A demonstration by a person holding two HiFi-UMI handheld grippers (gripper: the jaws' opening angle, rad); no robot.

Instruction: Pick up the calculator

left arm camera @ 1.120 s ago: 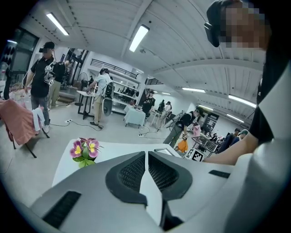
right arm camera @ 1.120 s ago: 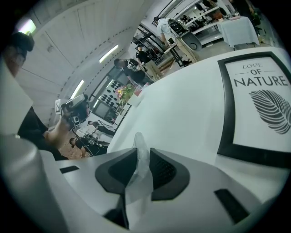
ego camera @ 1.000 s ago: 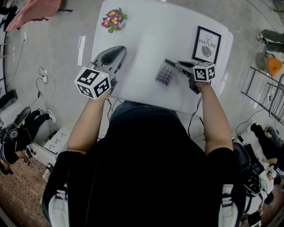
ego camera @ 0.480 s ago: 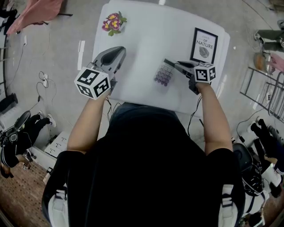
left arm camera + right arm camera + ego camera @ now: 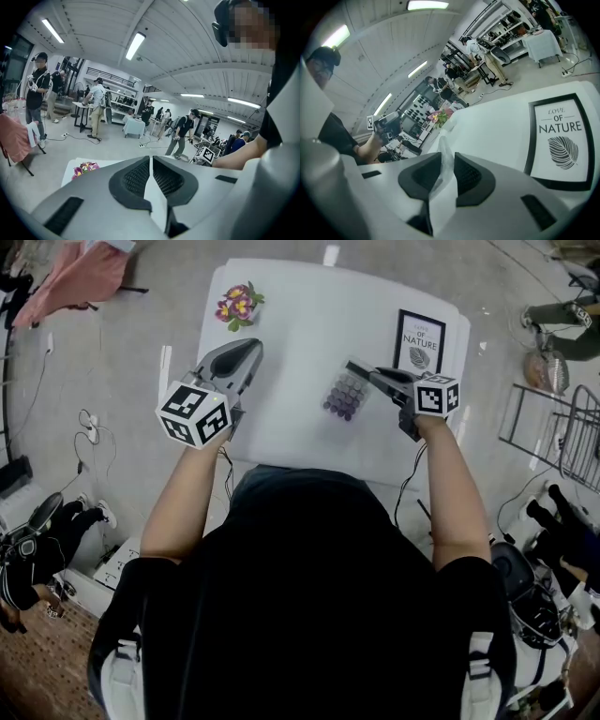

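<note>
One big white table (image 5: 300, 324) filled the top of the head view. Its near edge was hidden behind the person's black shirt (image 5: 309, 615), which covered most of the bottom of that view.

Both arms reached out over the table. The left gripper (image 5: 255, 346) was over the table's left side, with its marker cube (image 5: 192, 413) near the hand. In the left gripper view its jaws were pressed together with nothing between them (image 5: 150, 159).

The right gripper (image 5: 361, 374) was over the table's right side, and its marker cube (image 5: 436, 395) sat at the wrist. Its jaws were pinching the calculator (image 5: 344, 397).

Just past that gripper lay a framed picture (image 5: 419, 341) with a leaf and the word NATURE on it. In the right gripper view its bottom edge was cut off by the gripper's body (image 5: 560, 140).

The calculator was near the middle of the table, with rows of purple keys showing. Its right end was tucked under the gripper, and its screen could not be seen. In the right gripper view it was only a thin pale edge (image 5: 444, 140) between the jaws. Whether it touched the table could not be told.

Some pink and yellow flowers (image 5: 237, 306) lay at the far left corner, well apart from the calculator.
</note>
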